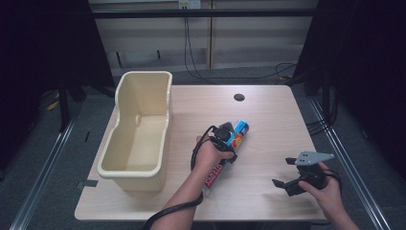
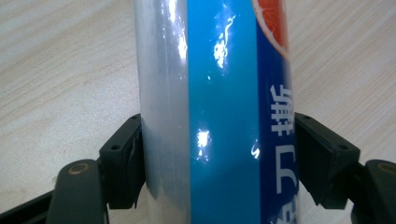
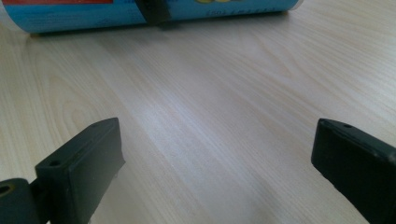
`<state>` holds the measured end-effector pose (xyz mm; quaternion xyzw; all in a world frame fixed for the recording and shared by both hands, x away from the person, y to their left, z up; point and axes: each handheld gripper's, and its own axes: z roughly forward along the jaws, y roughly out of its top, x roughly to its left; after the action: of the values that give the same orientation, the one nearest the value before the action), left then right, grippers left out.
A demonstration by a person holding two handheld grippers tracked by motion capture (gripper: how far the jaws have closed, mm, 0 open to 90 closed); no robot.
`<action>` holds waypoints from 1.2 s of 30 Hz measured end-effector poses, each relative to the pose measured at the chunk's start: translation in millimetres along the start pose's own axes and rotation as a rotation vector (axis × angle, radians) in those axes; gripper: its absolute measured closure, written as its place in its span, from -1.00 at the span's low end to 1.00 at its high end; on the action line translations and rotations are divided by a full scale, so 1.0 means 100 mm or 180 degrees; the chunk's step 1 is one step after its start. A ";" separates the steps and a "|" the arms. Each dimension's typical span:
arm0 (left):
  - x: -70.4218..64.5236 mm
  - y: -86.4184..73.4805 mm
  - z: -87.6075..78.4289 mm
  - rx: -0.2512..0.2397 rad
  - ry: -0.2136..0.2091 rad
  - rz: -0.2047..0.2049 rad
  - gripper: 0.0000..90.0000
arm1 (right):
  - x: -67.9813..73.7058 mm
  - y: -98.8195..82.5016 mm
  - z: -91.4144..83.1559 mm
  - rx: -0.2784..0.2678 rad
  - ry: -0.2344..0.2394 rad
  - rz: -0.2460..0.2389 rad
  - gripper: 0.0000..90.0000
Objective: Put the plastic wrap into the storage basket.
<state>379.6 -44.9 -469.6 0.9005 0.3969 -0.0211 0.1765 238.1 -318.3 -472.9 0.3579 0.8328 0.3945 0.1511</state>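
Tube: long blue, silver and red package point(image 1: 229, 151), lying on its side on the table point(image 1: 268, 120), just right of the cream bin point(image 1: 139, 129); far end angled away from the bin, near end toward the person.
Tube up close: glossy blue and silver skin point(image 2: 215, 116) with white characters and an orange fruit picture; running straight up between the jaws in the left gripper view.
Left gripper: point(image 1: 224, 139) over the tube's middle, right of the bin; jaws pressed on both sides of the tube, holding it.
Left hand: point(image 1: 210, 155) wrapped round the gripper's body, cable trailing back along the forearm.
Right gripper: point(image 1: 288, 175) well right of the bin and apart from the tube, over bare wood; jaws spread wide, holding nothing.
Right gripper view: wide gap point(image 3: 215, 163) between the jaws, bare table below; tube point(image 3: 93, 16) lying across the top, beyond the jaw tips.
Right hand: point(image 1: 325, 189) gripping from behind, near the table's front right edge.
Bin: open-topped, at the table's left side.
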 end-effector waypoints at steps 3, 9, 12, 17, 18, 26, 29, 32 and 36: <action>0.00 0.01 0.00 0.0025 0.0027 -0.0049 -0.32 | 0.00 0.00 0.00 -0.0002 0.0002 0.0006 -0.96; -0.03 0.05 0.00 0.0159 0.0090 -0.0129 -0.29 | 0.00 0.00 0.00 -0.0005 -0.0002 0.0010 -0.96; -0.04 0.07 -0.02 0.0293 0.0100 -0.0111 -0.29 | 0.00 0.00 0.00 -0.0004 0.0015 -0.0002 -0.96; -0.04 0.06 -0.07 0.0325 0.0000 -0.0190 -0.29 | 0.00 0.00 0.00 -0.0007 0.0017 -0.0007 -0.96; -0.03 0.06 -0.12 0.0358 -0.0047 -0.0183 -0.29 | -0.01 -0.01 0.00 -0.0012 0.0031 -0.0005 -0.96; 0.01 0.06 -0.37 0.0366 -0.0113 -0.0248 -0.29 | -0.01 -0.01 -0.02 -0.0043 0.0016 0.0025 -0.96; 0.04 0.07 -0.45 0.0374 -0.0133 -0.0191 -0.29 | -0.02 -0.01 -0.02 -0.0042 0.0010 0.0030 -0.96; 0.05 0.06 -0.58 0.0396 -0.0063 -0.0262 -0.29 | -0.01 -0.01 -0.01 -0.0042 0.0008 0.0012 -0.96; 0.07 0.04 -0.69 0.0368 -0.0087 -0.0302 -0.29 | 0.00 0.00 -0.01 -0.0039 0.0006 0.0032 -0.96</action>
<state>380.6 -19.4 -404.7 0.8890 0.4348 -0.0646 0.1284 237.7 -319.2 -472.3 0.3608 0.8286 0.4007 0.1505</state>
